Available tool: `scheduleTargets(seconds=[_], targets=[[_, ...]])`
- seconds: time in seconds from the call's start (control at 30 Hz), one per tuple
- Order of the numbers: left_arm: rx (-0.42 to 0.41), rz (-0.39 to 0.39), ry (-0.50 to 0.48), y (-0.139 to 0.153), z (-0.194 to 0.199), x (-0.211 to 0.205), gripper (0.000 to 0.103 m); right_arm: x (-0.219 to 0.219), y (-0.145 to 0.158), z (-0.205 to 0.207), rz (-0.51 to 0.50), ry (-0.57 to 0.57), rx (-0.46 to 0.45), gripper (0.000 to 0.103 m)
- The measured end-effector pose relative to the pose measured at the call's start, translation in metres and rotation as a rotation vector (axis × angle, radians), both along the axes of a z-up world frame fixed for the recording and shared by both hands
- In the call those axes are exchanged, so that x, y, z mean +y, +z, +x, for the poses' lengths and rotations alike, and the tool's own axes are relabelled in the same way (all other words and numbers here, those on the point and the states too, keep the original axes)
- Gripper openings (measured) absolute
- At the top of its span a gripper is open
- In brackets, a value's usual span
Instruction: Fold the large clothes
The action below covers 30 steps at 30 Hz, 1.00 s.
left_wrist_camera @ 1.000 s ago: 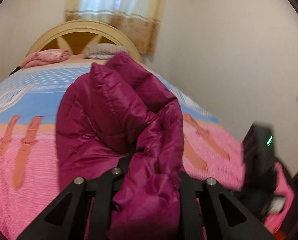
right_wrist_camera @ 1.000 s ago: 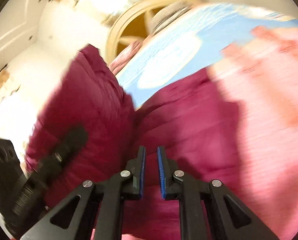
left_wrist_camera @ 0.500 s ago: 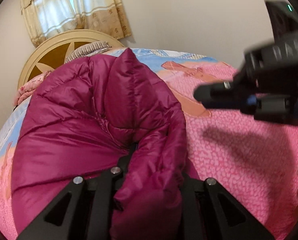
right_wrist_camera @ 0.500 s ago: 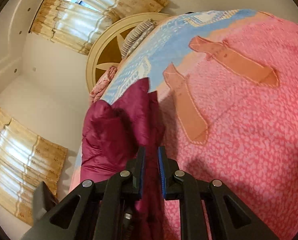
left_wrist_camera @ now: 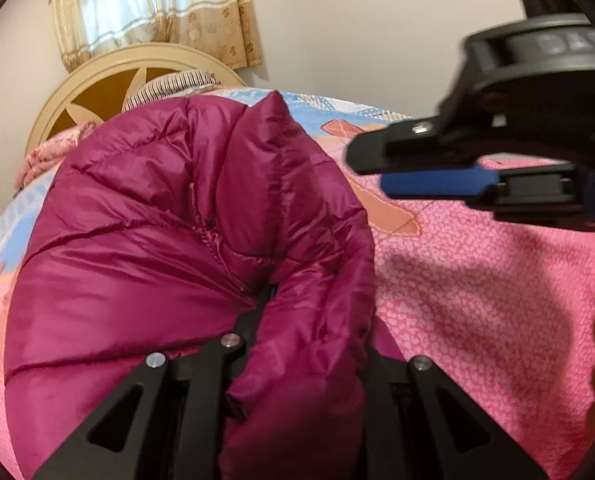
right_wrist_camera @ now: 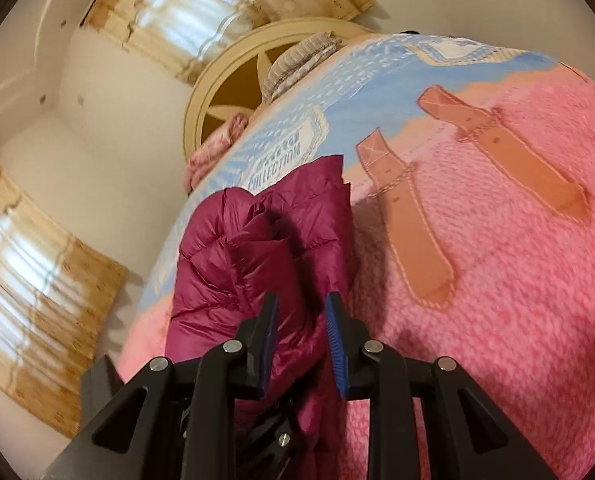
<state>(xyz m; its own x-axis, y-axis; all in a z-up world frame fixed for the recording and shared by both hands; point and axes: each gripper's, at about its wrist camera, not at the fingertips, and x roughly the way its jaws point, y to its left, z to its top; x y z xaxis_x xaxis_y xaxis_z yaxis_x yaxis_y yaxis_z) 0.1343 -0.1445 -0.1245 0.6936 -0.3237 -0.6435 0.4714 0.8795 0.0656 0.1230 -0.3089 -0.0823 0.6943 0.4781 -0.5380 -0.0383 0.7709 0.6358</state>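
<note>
So the bed [right_wrist_camera: 497, 280] is basically the folding table here. The magenta puffer jacket [left_wrist_camera: 169, 216] lies bunched on its pink end, long axis running toward the headboard [left_wrist_camera: 109, 80], collar end pointing that way I think. Left gripper [left_wrist_camera: 273, 304] is clamped on a jacket fold, probably pinning it. Right gripper [right_wrist_camera: 299, 336] has just been opening, jacket behind the gap, pads not pressing it.

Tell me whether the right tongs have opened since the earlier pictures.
Yes. The right tongs have just been opening; their blue pads now stand apart over the maroon jacket, not pressing it.
</note>
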Motion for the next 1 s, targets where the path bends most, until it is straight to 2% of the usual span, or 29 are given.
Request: scheduleTargets(seconds=[0.1, 0.2, 0.23, 0.43, 0.57, 0.73, 0.87, 0.9, 0.93, 1.0], targets=[[0.020, -0.015, -0.004, 0.002, 0.001, 0.003, 0.016, 0.009, 0.000, 0.015, -0.030, 0.039, 0.011, 0.029], [0.029, -0.020, -0.005, 0.002, 0.000, 0.004, 0.016, 0.016, -0.003, 0.025, -0.065, 0.054, 0.030, 0.045], [0.035, -0.024, -0.005, 0.003, 0.001, 0.005, 0.016, 0.018, -0.006, 0.027, -0.063, 0.059, 0.034, 0.046], [0.058, -0.038, -0.002, 0.006, 0.018, 0.007, 0.016, 0.022, -0.028, 0.032, -0.069, 0.067, 0.064, 0.046], [0.077, -0.053, -0.011, 0.009, 0.023, 0.013, 0.017, 0.021, -0.038, 0.032, -0.024, 0.061, 0.078, 0.044], [0.129, -0.103, -0.057, 0.027, 0.019, 0.040, 0.029, 0.026, -0.041, 0.029, 0.009, 0.088, 0.075, 0.044], [0.189, -0.212, -0.100, 0.048, 0.017, 0.080, 0.041, 0.032, -0.043, 0.028, -0.003, 0.111, 0.074, 0.044], [0.184, -0.223, -0.106, 0.053, 0.016, 0.091, 0.050, 0.032, -0.043, 0.029, 0.004, 0.114, 0.075, 0.044], [0.171, -0.226, -0.102, 0.059, 0.014, 0.102, 0.064, 0.032, -0.043, 0.029, 0.004, 0.114, 0.076, 0.044], [0.129, -0.269, -0.126, 0.073, 0.007, 0.126, 0.072, 0.030, -0.044, 0.031, 0.003, 0.114, 0.077, 0.044]])
